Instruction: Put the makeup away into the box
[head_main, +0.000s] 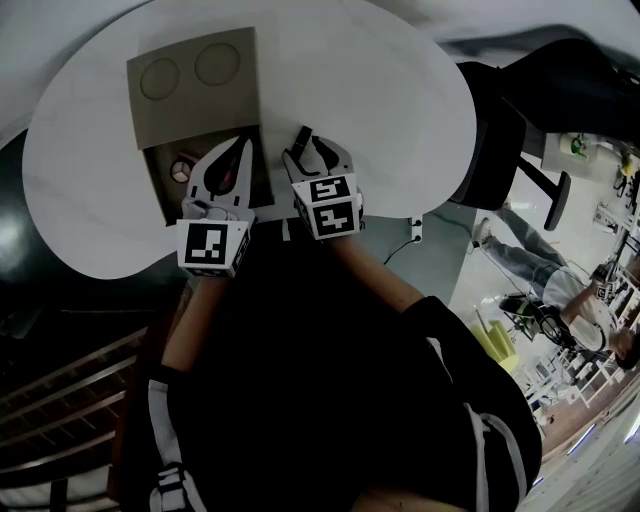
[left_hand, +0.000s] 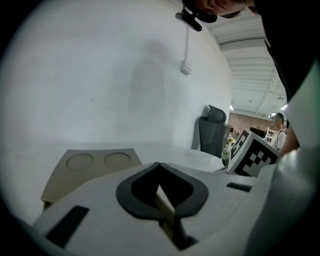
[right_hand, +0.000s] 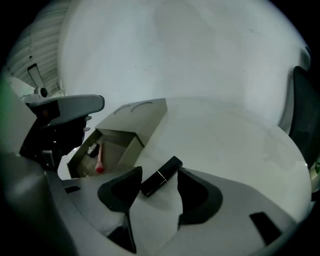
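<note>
An open cardboard box with its lid folded back stands on the white round table. Inside lie a red-tipped brush and a small round item. My left gripper hovers over the box with its tips together. A cardboard strip shows through the gap behind the tips; I cannot tell if it is pinched. To the right of the box, my right gripper stands open. A black lipstick lies on the table between its jaws, which do not press it.
A black office chair stands past the table's right edge. People move about on the floor further right. The table's near edge runs just behind my grippers. White tabletop stretches beyond the box and the lipstick.
</note>
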